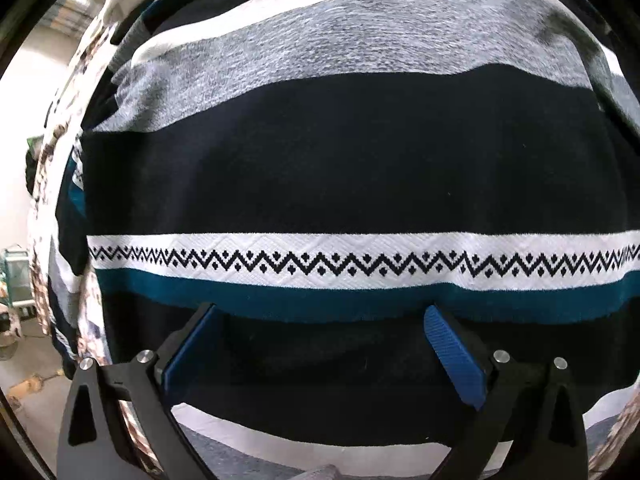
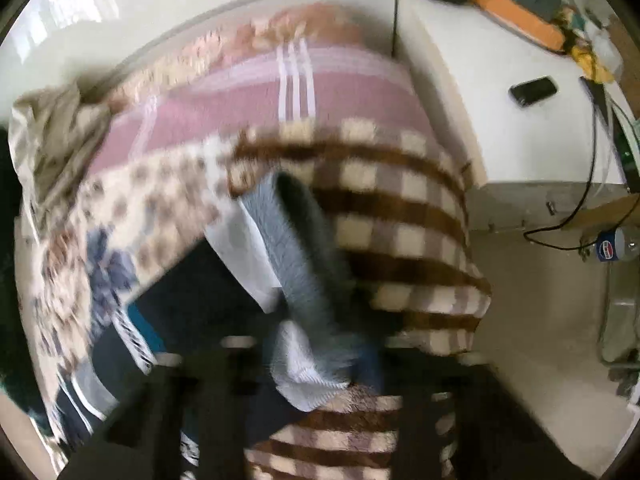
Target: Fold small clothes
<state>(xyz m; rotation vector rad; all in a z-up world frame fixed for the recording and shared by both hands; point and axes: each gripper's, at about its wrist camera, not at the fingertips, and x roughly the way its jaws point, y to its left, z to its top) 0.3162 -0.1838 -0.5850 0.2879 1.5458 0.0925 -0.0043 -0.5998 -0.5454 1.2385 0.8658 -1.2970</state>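
A striped sweater [image 1: 320,168] with navy, grey, white and teal bands and a zigzag strip fills the left wrist view, lying flat. My left gripper [image 1: 320,316] is open just above its near part, blue pads [image 1: 452,356] apart, holding nothing. In the blurred right wrist view my right gripper [image 2: 320,376] is shut on a grey and white sleeve [image 2: 296,264] of the same sweater and lifts it; the sweater's body [image 2: 168,312] lies below left.
The sweater lies on a bed with a brown checked blanket [image 2: 400,208], a floral cover [image 2: 132,200] and a pink striped blanket [image 2: 248,92]. A white desk [image 2: 500,128] with a phone [image 2: 534,90] and cables stands at right. A bottle [image 2: 616,246] sits on the floor.
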